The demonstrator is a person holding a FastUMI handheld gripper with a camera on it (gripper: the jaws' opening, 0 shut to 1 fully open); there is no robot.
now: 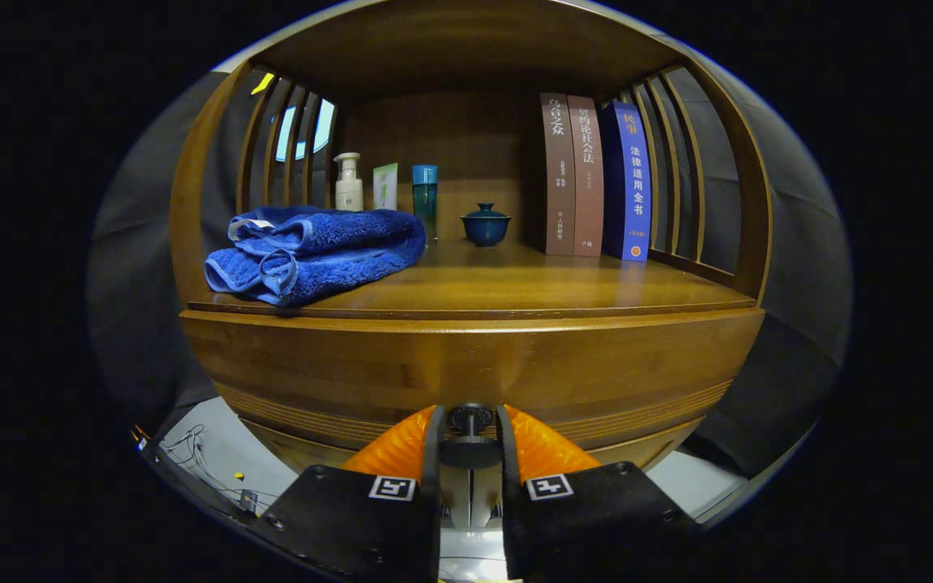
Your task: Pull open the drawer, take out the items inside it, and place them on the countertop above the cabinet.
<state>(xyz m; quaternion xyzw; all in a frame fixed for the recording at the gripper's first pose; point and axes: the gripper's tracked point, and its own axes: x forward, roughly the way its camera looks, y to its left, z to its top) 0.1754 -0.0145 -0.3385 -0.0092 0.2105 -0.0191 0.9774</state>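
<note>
A wooden cabinet fills the view, and its drawer front (466, 364) stands right before me with a dark round knob (470, 419) low on it. My gripper (470, 427) has its orange fingers (398, 445) on either side of that knob, closed in against it. The drawer looks closed or nearly so, and its inside is hidden. Above it lies the wooden countertop (531, 283). A folded blue towel (313, 251) rests on the countertop's left part.
At the back of the countertop stand a white pump bottle (348, 182), a small pale box (385, 186), a teal bottle (424, 198) and a dark blue lidded cup (486, 224). Three upright books (592, 178) lean at the right. Slatted wooden sides close both ends.
</note>
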